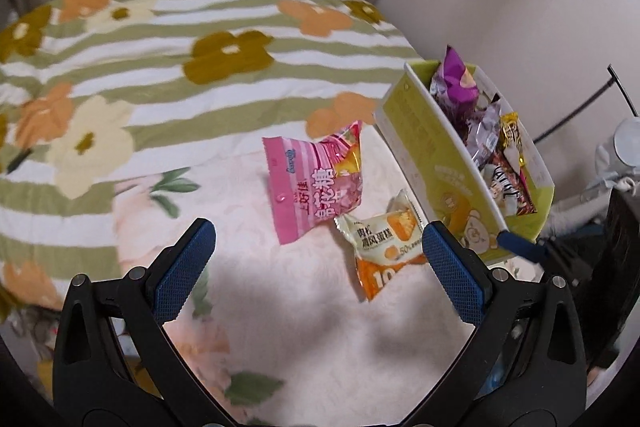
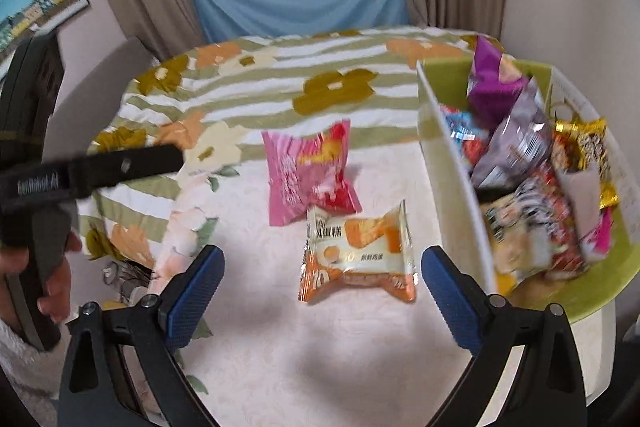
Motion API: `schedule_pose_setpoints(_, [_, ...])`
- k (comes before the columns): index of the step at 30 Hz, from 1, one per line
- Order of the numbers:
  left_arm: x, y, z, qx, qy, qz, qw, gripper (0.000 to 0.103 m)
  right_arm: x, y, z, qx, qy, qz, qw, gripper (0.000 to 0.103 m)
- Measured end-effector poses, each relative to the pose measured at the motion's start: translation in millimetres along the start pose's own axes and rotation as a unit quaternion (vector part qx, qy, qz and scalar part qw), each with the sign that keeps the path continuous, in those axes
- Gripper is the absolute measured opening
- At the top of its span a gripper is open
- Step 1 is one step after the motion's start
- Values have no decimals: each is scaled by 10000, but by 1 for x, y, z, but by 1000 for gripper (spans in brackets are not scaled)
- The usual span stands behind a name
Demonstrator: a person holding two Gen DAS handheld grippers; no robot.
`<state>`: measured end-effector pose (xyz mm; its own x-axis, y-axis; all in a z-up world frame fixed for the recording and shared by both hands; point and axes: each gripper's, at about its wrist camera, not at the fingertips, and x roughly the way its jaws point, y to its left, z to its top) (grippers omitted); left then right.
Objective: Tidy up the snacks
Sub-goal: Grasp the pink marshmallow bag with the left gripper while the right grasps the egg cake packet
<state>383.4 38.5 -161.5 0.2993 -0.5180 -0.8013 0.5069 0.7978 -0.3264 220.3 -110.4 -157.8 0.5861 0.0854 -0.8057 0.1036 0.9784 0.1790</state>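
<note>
A: Two covers lie on the bed: a green-and-white striped blanket (image 1: 168, 67) with big flowers farther back, and a pale pink floral quilt (image 1: 320, 327) in front, where the snacks sit.

B: And the box?

A: A white-and-lime snack box (image 2: 452, 179) stands on the quilt's right side, crammed with packets. A purple bag (image 2: 492, 83) pokes up at its far end, with a grey one and gold-wrapped ones nearer.

B: What is loose outside it?

A: A pink candy bag (image 1: 312, 179) lies near the middle of the quilt. A smaller orange cake packet (image 1: 384, 247) sits just in front of it and to its right, their corners about touching, between the pink bag and the box.

B: The grippers?

A: The left gripper (image 1: 320, 263) hangs above the quilt, blue pads spread wide, holding nothing. The right gripper (image 2: 322, 283) is also spread wide and empty, with the orange packet in view between its fingers. In the right wrist view, a hand (image 2: 52, 267) grips the left tool's handle at the left edge.
</note>
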Motion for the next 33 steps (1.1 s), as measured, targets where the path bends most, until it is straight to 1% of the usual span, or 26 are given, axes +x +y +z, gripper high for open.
schedule_pose_setpoints(3, [35, 8, 8, 86, 132, -195, 9997, 102, 24, 5, -5, 31, 75, -228, 9997, 98])
schedule_pose_setpoints(6, [73, 9, 17, 123, 303, -324, 9989, 102, 47, 8, -9, -8, 124, -533, 9985, 98])
schedule_pose_setpoints(8, [92, 8, 22, 129, 363, -414, 9984, 102, 58, 8, -10, -34, 145, -657, 9977, 98])
schedule_pose_setpoints(13, [133, 3, 30, 131, 537, -350, 9979, 102, 77, 8, -16, -104, 170, -727, 9972, 98])
schedule_pose_setpoints(20, [165, -7, 29, 314, 749, -171, 9966, 102, 102, -3, -21, -98, 167, -796, 9966, 98])
schedule_pose_setpoints(24, [179, -4, 30, 276, 826, -141, 9961, 102, 112, -11, -23, -154, 253, -847, 9960, 98])
schedule_pose_setpoints(26, [184, -1, 30, 234, 857, -156, 9959, 95, 117, -16, -23, -119, 290, -789, 9964, 98])
schedule_pose_setpoints(28, [184, 1, 30, 192, 837, -227, 9960, 93, 119, -20, -22, -71, 320, -723, 9968, 98])
schedule_pose_setpoints(29, [185, 2, 31, 187, 856, -243, 9959, 88, 121, -22, -22, -51, 343, -682, 9971, 98])
schedule_pose_setpoints(31, [185, 2, 33, 195, 864, -244, 9958, 83, 121, -24, -21, -63, 343, -631, 9974, 98])
schedule_pose_setpoints(33, [184, 1, 34, 244, 868, -183, 9958, 80, 122, -24, -21, -111, 360, -595, 9975, 98])
